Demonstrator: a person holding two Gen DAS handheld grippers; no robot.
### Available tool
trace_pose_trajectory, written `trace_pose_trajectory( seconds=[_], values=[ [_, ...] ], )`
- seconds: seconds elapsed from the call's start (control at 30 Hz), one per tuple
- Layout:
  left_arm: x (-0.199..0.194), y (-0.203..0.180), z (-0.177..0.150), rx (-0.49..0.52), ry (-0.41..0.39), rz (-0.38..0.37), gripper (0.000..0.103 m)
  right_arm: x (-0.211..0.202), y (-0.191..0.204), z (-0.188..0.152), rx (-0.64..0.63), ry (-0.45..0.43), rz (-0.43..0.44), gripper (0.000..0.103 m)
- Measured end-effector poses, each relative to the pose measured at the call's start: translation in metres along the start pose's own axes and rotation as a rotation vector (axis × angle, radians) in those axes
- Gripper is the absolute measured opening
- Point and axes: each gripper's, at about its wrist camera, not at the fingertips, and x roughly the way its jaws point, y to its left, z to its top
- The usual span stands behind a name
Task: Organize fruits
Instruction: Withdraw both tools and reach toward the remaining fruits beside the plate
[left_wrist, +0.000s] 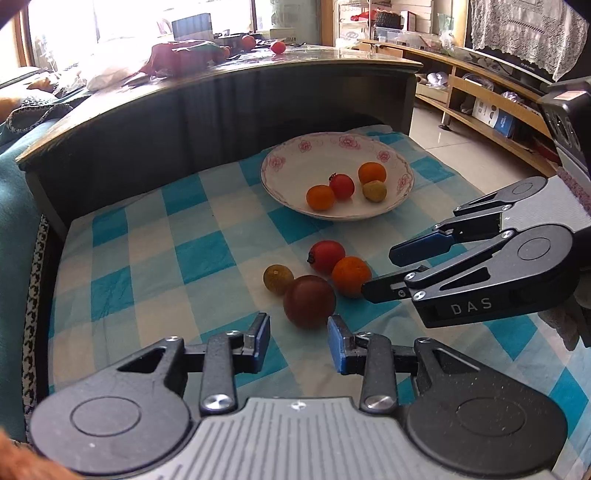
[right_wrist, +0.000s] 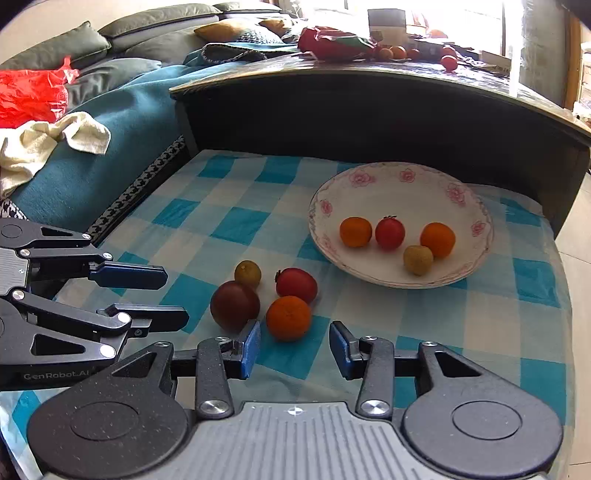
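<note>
On the blue and white checked cloth (right_wrist: 236, 221) covering the tabletop, 4 loose fruits sit in a tight cluster, just in front of both of my tools. They are a dark purple plum (left_wrist: 309, 301), a red tomato-like fruit (left_wrist: 326, 256), an orange mandarin (left_wrist: 351, 276) and a small yellow-green fruit (left_wrist: 277, 278). Behind them, near the far edge, stands a white plate (left_wrist: 291, 166) with pink flowers on its rim. It already holds 4 fruits: 2 orange, 1 red and 1 yellow-green.

My left tool (left_wrist: 298, 341) points down at the plum, its blue pads parted to a modest gap with nothing between them. My right tool (right_wrist: 294, 347) points down at the mandarin, also modestly parted and empty. From the left camera, the right tool's lower finger seems to sit right beside the mandarin; I cannot tell whether it touches.

To do this step well, I judge that each tool should come down so its pads sit on either side of its fruit at the widest part. The gaps look about as wide as the fruits, so I would widen slightly first. The fruits touch one another, so a careless approach could roll a neighbour away. Round, smooth skins call for a gentle squeeze.

Readable writing: "DAS" on the side of the right tool, and "GenRobot.AI" on the side of the left tool.
</note>
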Motion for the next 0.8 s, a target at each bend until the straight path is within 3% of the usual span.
trace_pose_trajectory(
  seconds=[0.3, 0.6, 0.8],
  values=[
    [0.01, 0.004, -0.001, 0.011, 0.013, -0.021, 0.044, 0.032, 0.009, 0.003, -0.037, 0.041, 0.027, 0.041],
    [0.017, 0.003, 0.003, 0.017, 0.015, -0.022, 0.045, 0.036, 0.0, 0.007, -0.008, 0.038, 0.039, 0.04],
    [0.018, 0.007, 0.003, 0.003, 0.014, -0.023, 0.045, 0.035, -0.004, 0.008, -0.029, 0.088, 0.07, 0.04]
  ],
)
